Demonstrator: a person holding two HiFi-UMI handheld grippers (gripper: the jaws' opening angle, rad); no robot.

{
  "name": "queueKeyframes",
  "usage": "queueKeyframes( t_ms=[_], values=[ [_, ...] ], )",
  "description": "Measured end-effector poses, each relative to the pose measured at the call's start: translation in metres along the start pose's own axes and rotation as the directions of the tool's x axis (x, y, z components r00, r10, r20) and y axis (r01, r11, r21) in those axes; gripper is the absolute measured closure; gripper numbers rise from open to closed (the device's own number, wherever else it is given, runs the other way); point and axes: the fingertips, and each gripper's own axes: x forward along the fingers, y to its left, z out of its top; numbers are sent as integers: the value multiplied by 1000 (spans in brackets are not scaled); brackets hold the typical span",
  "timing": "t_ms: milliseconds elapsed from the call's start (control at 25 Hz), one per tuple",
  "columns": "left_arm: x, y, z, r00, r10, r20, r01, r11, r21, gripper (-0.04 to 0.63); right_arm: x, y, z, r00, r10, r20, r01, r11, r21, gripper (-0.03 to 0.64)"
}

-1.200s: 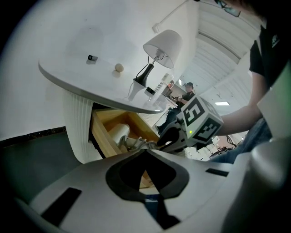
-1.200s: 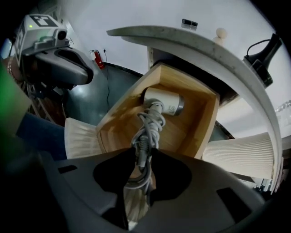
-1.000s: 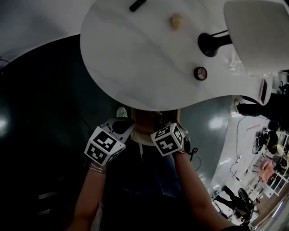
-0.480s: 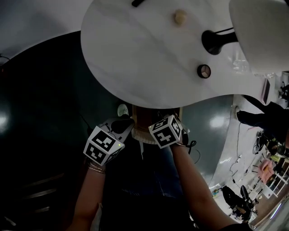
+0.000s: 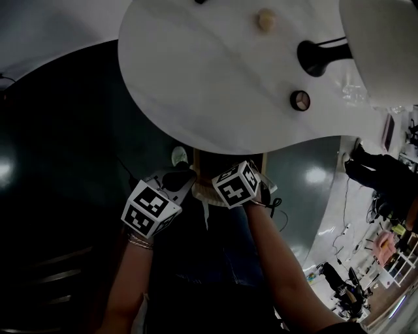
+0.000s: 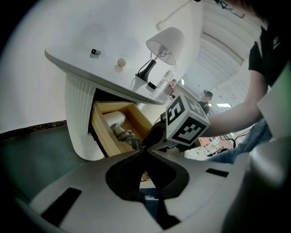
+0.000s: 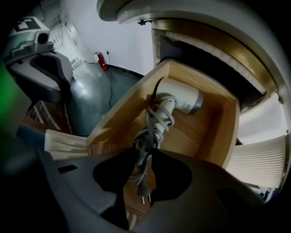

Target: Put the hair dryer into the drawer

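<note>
the left tongs (image 6: 145,151) stay where they were, just left of the open drawer (image 6: 103,133), tips clenched together on nothing. the change is on the other side. over the last second the right tongs (image 7: 146,152) have sunk a little further toward the drawer. in the head view their marker cube (image 5: 238,184) now sits closer under the rim of the counter (image 5: 196,85) than before. their grip has not altered: they are grasping the bundled cord (image 7: 157,120) of the hair dryer (image 7: 182,99). the dryer's white body already lies on the wooden drawer floor toward the far wall, and the plug (image 7: 143,190) hangs free below the pinch. to my eye the task is nearly done. the cord only needs lowering the rest of the way and letting go, and then the drawer could be pushed shut.

around it, the ribbed white pedestal (image 6: 77,113) stands beside the drawer. on the counter lie a small dark item (image 6: 94,52), a pale knob-like ball (image 5: 266,19), a little round tin (image 5: 300,100) and, far right, a lamp (image 6: 166,41) with a black base. the counter rim overhangs the drawer's far part, so room above looks tight. the dangling plug may catch the near drawer wall, and the left tongs crowd that opening too.
</note>
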Motion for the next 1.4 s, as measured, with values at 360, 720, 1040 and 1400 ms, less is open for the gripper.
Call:
queueKeyframes(
  t_ms=[360,720,1040,1400],
  values=[
    [-2,-4,4,1000,11,9,-11,1000,3,580,-7,19,14,996,76,39,-74,996,-50,598],
    [-4,-10,11,999,36,31,-36,999,16,580,-27,16,7,995,62,75,-55,995,-87,598],
    [-15,-18,18,998,54,38,-56,997,54,580,-50,18,7,992,66,104,-55,993,-104,598],
    [-24,-27,30,995,84,56,-88,992,87,580,-74,15,4,987,50,151,-35,995,-95,598]
  ],
)
